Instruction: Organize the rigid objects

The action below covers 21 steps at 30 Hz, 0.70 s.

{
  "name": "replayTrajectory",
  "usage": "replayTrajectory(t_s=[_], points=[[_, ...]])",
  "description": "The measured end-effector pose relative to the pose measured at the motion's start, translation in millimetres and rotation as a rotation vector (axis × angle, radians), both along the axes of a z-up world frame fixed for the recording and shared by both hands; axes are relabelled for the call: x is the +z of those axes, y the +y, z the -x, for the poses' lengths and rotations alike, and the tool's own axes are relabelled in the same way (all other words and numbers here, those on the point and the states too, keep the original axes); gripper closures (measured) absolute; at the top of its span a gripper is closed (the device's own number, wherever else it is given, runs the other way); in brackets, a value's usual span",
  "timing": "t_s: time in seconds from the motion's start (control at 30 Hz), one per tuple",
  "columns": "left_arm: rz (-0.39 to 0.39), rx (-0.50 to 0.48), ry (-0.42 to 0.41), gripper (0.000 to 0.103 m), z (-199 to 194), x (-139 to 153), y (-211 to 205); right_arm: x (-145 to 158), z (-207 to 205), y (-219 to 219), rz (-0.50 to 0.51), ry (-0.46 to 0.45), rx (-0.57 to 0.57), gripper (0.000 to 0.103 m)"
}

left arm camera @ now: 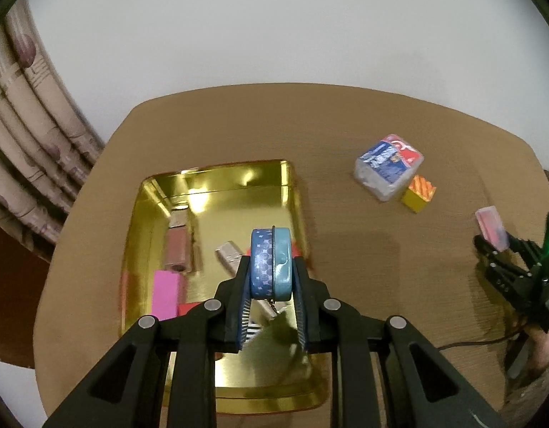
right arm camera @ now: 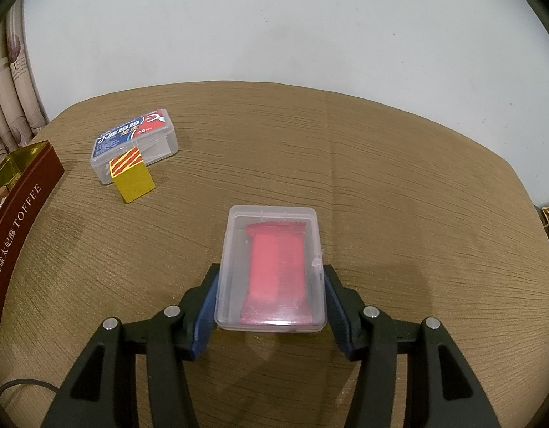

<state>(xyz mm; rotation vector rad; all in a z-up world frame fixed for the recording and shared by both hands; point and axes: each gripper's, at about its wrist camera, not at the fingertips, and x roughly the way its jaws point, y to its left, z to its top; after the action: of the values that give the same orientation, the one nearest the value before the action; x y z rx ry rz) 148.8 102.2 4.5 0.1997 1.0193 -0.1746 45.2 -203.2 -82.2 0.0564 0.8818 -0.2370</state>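
Gold-lined toffee tin (left arm camera: 217, 192) sits open on the left side of the table (left arm camera: 345, 125), and it's obviously the collection bin here: a pink block (left arm camera: 165, 294), a brownish tube-like thing (left arm camera: 176, 253) and a silvery packet (left arm camera: 228, 255) are already lying inside it. The left tool (left arm camera: 271, 267) is clamped tight on a small round blue tin (left arm camera: 270, 264), holding it on edge by its flat faces, right over the near-right part of the big tin. Judging by that, the round tin is about to get dropped in with the rest, and holding it edge-up should let it slip down between what's already there.

Over on the right, the right tool (right arm camera: 270, 285) has its jaws spread fairly wide around a clear plastic box (right arm camera: 270, 267) with a red packet inside. The pads press on both long sides, so it's a grip on a wide thing, not an open tool. Can't tell for sure if the box is lifted or just resting on the table. It looks parked there waiting its turn.

Not sorted yet: a blue-labelled clear case (right arm camera: 135, 142) in the far middle of the table, with a yellow cube (right arm camera: 131, 176) touching its near edge. Those two are probably next.
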Motion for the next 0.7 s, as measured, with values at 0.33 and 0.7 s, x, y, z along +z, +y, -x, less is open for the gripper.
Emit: replayTrajectory(t_s=[0.33, 0.7], points=[[-0.011, 0.064, 0.040, 0.084, -4, -26, 34, 0, 0, -1, 0.000, 0.000, 0.000, 0.048], [0.009, 0.089, 0.090, 0.084, 1, -48, 57, 0, 1, -2, 0.001, 0.000, -0.001, 0.048]])
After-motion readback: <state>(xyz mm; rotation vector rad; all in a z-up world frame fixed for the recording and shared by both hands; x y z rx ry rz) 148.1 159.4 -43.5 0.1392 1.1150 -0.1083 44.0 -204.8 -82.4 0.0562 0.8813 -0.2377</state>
